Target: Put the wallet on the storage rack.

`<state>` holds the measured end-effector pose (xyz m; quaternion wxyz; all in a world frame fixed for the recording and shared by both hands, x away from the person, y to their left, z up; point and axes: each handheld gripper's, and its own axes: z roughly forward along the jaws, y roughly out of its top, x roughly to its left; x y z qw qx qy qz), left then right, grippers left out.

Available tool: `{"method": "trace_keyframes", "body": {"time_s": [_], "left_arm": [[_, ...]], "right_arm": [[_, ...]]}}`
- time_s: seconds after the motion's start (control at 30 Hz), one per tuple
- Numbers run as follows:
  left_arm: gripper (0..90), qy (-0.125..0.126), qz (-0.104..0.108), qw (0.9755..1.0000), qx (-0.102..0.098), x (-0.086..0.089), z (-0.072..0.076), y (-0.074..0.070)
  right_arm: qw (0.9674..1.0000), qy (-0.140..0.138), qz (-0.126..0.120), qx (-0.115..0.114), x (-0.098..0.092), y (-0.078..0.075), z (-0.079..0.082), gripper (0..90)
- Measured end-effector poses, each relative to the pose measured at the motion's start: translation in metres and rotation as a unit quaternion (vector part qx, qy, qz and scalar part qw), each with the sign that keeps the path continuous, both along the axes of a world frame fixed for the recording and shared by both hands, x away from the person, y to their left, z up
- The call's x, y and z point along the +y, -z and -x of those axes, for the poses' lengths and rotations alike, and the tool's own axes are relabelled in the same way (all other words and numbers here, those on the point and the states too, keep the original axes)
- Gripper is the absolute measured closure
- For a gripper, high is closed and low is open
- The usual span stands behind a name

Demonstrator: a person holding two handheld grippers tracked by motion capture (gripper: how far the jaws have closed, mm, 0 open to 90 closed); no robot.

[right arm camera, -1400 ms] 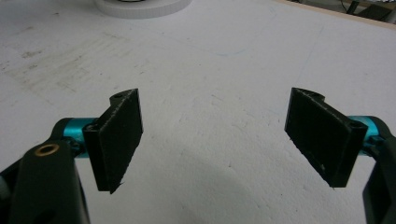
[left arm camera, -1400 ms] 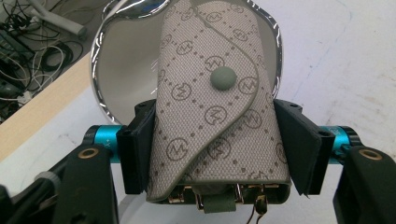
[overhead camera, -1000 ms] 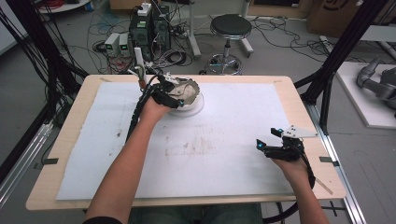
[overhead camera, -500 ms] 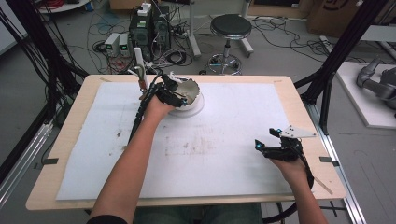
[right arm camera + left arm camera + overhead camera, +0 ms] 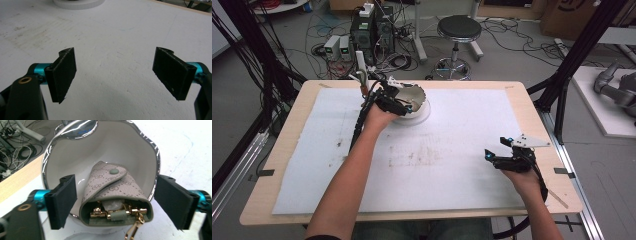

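At the left of the high view, the left gripper (image 5: 404, 104) is held over the far edge of the table (image 5: 277, 130), left of that edge's middle, at the rim of a white bowl (image 5: 414, 95) with a silvery edge. The bowl is seen standing on a white round base (image 5: 424, 115), which rests on the white mat (image 5: 452, 165) that covers most of the table top. In the left gripper view the jaws of this gripper are shown wide apart, having just been opening, one on each side of the near part of the bowl (image 5: 82, 160), and neither pad is pressed against anything. Between them a beige patterned key pouch (image 5: 112, 192) is seen lying inside the bowl, closed by a flap with a round snap and leaning on the bowl's near wall; its open end is turned toward the camera, and gold-coloured key hooks (image 5: 110, 213) are seen inside it, with one clasp hanging out below. The pouch is not gripped. Toward the right edge of the table, nearer its near right corner, the right gripper (image 5: 488, 156) is held low over the mat, well apart from the bowl. In the right gripper view its jaws (image 5: 113, 75) are shown spread wide with bare mat (image 5: 112, 40) between them and nothing held.
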<state>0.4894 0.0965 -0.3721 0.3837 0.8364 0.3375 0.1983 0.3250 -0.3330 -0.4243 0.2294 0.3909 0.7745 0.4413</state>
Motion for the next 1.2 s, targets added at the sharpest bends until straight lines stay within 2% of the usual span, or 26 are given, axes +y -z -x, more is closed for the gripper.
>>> {"method": "trace_keyframes", "body": {"time_s": [0.2, 0.3, 0.6, 0.8, 0.97, 1.03, 1.2], "left_arm": [[17.8, 0.009, 0.02, 0.9996, -0.019, 0.007, 0.014, -0.011], [17.9, -0.001, 0.027, 0.9992, -0.031, 0.011, 0.023, -0.014], [17.8, 0.001, 0.045, 0.9982, -0.041, 0.032, 0.054, -0.015], [17.8, -0.001, 0.05, 0.9974, -0.052, 0.045, 0.083, -0.009], [17.8, -0.009, 0.054, 0.9967, -0.06, 0.06, 0.1, -0.004], [17.8, -0.012, 0.047, 0.9967, -0.065, 0.066, 0.106, 0.001], [17.8, -0.018, 0.061, 0.9962, -0.059, 0.078, 0.122, 0.015]], "right_arm": [[1.0, -0.001, 0.001, -0.003, 0.001, 0.0, -0.001, 19.6], [1.0, -0.001, 0.001, -0.003, 0.001, 0.0, -0.001, 19.6], [1.0, 0.002, -0.001, -0.006, 0.0, -0.002, -0.001, 19.6], [1.0, -0.003, 0.003, -0.008, 0.006, -0.002, -0.003, 19.5], [0.9999, -0.005, 0.005, -0.013, 0.01, -0.004, -0.005, 19.6], [0.9999, -0.006, 0.005, -0.015, 0.012, -0.004, -0.006, 19.6], [0.9998, -0.007, 0.004, -0.015, 0.014, -0.005, -0.006, 19.5]]}}
